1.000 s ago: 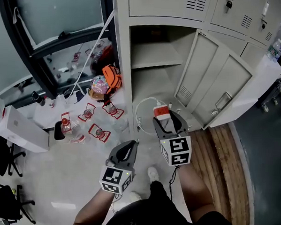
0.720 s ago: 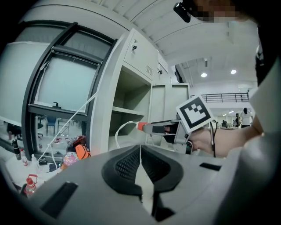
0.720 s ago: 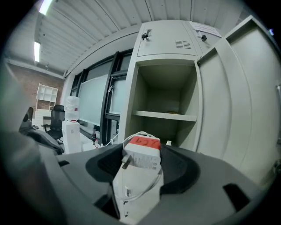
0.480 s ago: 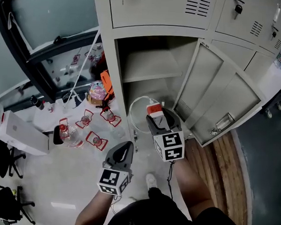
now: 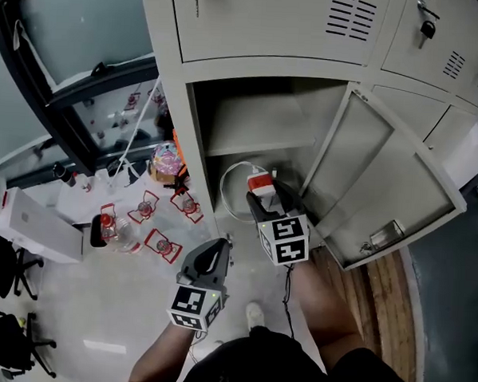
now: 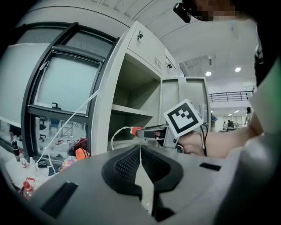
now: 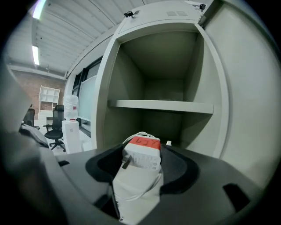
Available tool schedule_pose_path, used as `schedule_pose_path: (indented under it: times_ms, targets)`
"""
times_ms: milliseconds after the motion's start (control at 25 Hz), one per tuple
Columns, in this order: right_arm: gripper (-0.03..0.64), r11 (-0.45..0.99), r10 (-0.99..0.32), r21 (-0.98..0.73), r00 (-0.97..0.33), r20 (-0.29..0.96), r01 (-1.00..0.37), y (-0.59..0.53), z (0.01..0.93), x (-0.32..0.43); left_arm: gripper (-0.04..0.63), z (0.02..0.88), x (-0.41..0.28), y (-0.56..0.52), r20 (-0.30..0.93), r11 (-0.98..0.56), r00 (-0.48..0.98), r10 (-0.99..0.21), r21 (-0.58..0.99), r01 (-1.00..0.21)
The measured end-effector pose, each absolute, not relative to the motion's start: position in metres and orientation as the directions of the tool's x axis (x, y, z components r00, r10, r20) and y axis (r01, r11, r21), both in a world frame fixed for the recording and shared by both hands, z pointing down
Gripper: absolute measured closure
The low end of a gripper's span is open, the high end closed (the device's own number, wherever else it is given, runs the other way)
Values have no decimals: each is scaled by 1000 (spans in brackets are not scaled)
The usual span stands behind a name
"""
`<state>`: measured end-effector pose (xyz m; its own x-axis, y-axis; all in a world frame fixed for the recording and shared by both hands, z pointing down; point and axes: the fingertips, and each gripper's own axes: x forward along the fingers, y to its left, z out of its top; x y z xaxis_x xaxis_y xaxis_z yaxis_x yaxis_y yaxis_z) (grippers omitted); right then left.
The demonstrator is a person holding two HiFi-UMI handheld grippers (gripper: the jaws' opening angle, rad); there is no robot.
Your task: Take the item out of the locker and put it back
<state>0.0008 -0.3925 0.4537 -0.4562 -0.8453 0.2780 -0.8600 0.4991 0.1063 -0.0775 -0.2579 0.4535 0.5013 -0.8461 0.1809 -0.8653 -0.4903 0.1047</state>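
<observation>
Charger (image 7: 141, 154): one, clamped in right gripper (image 5: 267, 196); one open locker (image 5: 251, 119).

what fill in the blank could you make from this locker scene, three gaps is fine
1. The right tongs are shut on a white charger whose end label is coloured ___.
2. The left tongs hold nothing and are ___.
3. The locker door stands ___.

Missing words: red; shut; open
</observation>
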Motion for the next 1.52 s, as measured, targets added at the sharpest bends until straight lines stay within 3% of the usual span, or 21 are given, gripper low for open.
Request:
schedule_pose_path:
  times_ms: [1520]
  targets:
    - [353, 572, -733, 130, -433, 525, -810, -482, 540, -19, 584, 457, -83, -305, 184, -414, 429, -884, 116, -903]
